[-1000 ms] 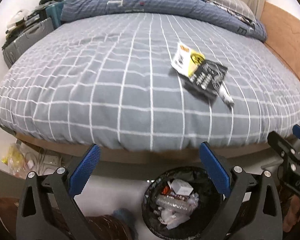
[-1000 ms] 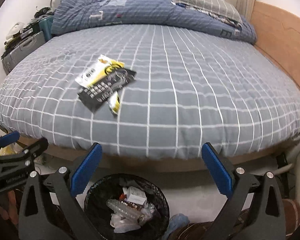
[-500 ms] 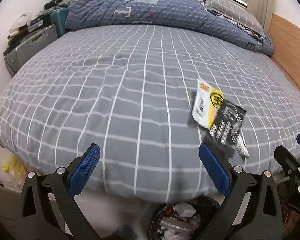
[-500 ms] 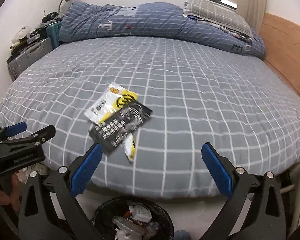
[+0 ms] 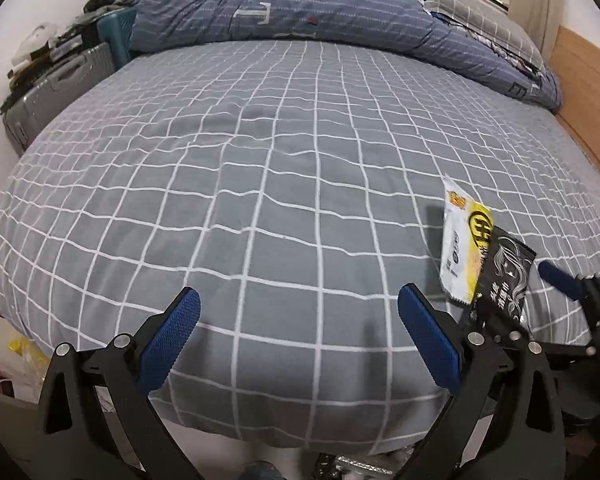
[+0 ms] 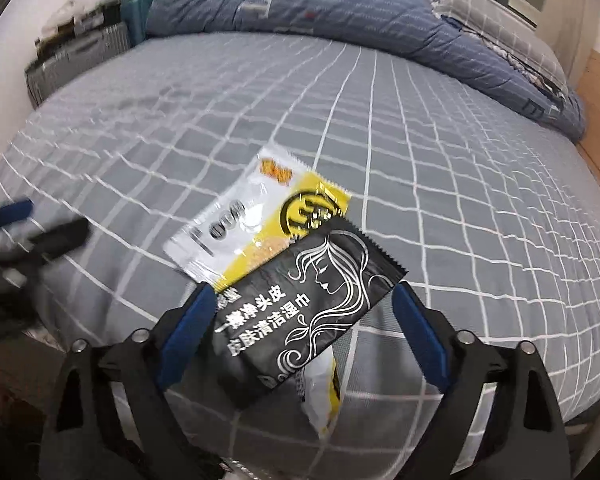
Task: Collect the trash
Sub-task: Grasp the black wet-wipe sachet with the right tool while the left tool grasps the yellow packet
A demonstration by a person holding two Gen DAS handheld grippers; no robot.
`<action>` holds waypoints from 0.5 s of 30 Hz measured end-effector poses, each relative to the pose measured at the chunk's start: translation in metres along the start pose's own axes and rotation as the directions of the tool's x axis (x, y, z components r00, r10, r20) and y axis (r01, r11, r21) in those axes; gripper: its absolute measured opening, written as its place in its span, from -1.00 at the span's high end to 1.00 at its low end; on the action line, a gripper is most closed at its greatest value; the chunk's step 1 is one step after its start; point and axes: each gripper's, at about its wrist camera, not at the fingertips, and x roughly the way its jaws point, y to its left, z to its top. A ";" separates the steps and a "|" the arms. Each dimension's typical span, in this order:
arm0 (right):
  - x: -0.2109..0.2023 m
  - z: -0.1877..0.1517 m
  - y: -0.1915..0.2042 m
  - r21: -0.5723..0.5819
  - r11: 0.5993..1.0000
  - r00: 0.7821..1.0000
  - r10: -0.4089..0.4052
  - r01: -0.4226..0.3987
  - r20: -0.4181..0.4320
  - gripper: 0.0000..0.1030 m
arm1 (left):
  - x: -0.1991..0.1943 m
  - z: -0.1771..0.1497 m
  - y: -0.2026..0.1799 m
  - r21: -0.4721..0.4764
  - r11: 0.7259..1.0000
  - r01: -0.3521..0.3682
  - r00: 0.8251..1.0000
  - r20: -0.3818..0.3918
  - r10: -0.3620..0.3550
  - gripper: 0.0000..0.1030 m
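A black wrapper (image 6: 312, 304) with a white drawing of a woman lies on a white and yellow wrapper (image 6: 256, 220) near the front edge of the bed. A smaller yellow and white wrapper (image 6: 322, 396) pokes out below it. My right gripper (image 6: 304, 324) is open, with a finger on either side of the black wrapper. The pile also shows at the right of the left wrist view, black wrapper (image 5: 504, 276) over yellow wrapper (image 5: 462, 256). My left gripper (image 5: 300, 336) is open and empty over the bed, left of the pile.
The bed (image 5: 260, 160) has a grey checked sheet, with a blue duvet (image 5: 320, 12) and a pillow (image 5: 480, 16) at the far end. A grey suitcase (image 5: 56, 88) and clutter stand at the left. A wooden panel (image 5: 588, 92) runs along the right.
Both grippers have moved up and forward from over the bin to the bed. The right gripper has closed in on the wrappers until its fingers straddle the black one. The bin has left view.
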 end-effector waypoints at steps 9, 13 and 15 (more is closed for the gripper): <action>0.010 -0.005 -0.003 0.021 0.998 0.998 0.061 -0.061 -0.017 -0.11 | 0.004 -0.003 0.005 -0.016 1.000 0.003 1.000 -0.027 -0.004 -0.89; 0.001 -0.004 -0.006 0.023 0.997 0.997 0.075 -0.076 0.004 0.41 | 0.005 -0.005 0.004 -0.021 1.000 0.003 0.999 -0.033 -0.004 -0.89; -0.003 -0.003 -0.009 0.030 0.996 0.997 0.080 -0.080 0.016 0.54 | 0.004 -0.006 0.003 -0.017 1.000 0.002 0.999 -0.033 -0.002 -0.89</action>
